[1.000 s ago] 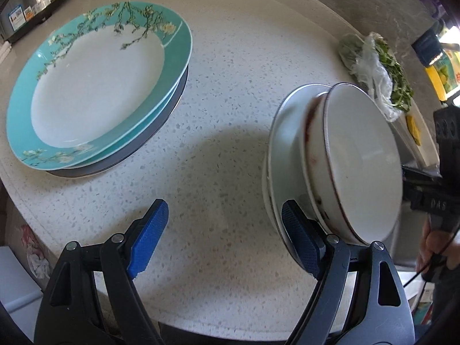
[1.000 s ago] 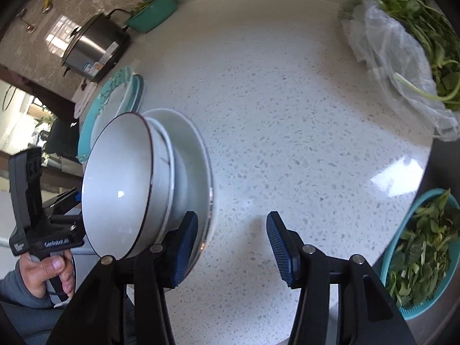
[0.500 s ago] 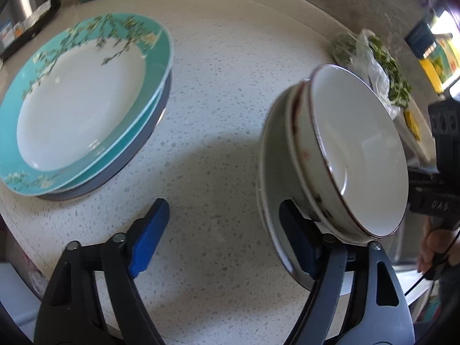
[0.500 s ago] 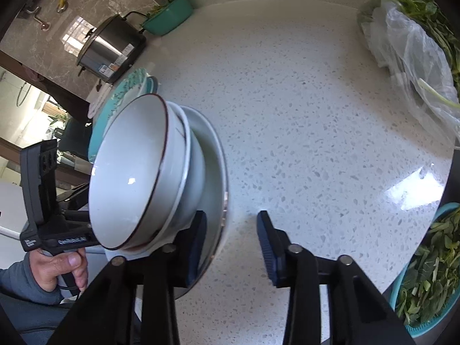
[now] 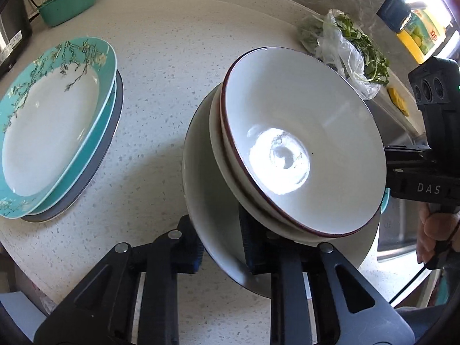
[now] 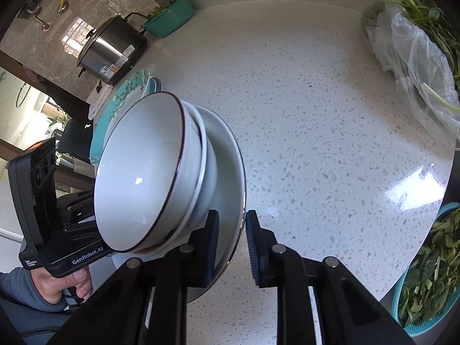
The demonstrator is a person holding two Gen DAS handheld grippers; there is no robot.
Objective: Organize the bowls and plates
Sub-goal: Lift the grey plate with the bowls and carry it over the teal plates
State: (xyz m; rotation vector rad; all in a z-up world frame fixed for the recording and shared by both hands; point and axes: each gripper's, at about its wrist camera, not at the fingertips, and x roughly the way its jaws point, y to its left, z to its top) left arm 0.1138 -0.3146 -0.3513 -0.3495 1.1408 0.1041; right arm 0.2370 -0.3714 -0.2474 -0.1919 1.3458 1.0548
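A white plate [image 5: 201, 189] carries two nested white bowls with dark red rims [image 5: 302, 155]. My left gripper [image 5: 221, 244] is shut on the plate's near rim. My right gripper [image 6: 231, 244] is shut on the opposite rim of the same plate [image 6: 227, 172], with the bowls [image 6: 143, 172] on it. The plate is held tilted above the speckled counter [image 5: 161, 57]. A stack of teal blossom plates [image 5: 51, 120] lies on the counter to the left, also showing in the right wrist view [image 6: 126, 97].
A plastic bag of greens [image 5: 345, 43] lies at the counter's far right. A teal basin of greens [image 5: 69, 3] and a steel cooker [image 6: 109, 49] stand at the back. A teal colander of leaves [image 6: 425, 273] sits by the right edge.
Both grippers closed on the white plate's rim from open. The plate with its bowls has come up off the counter and tilted, now nearer both cameras.
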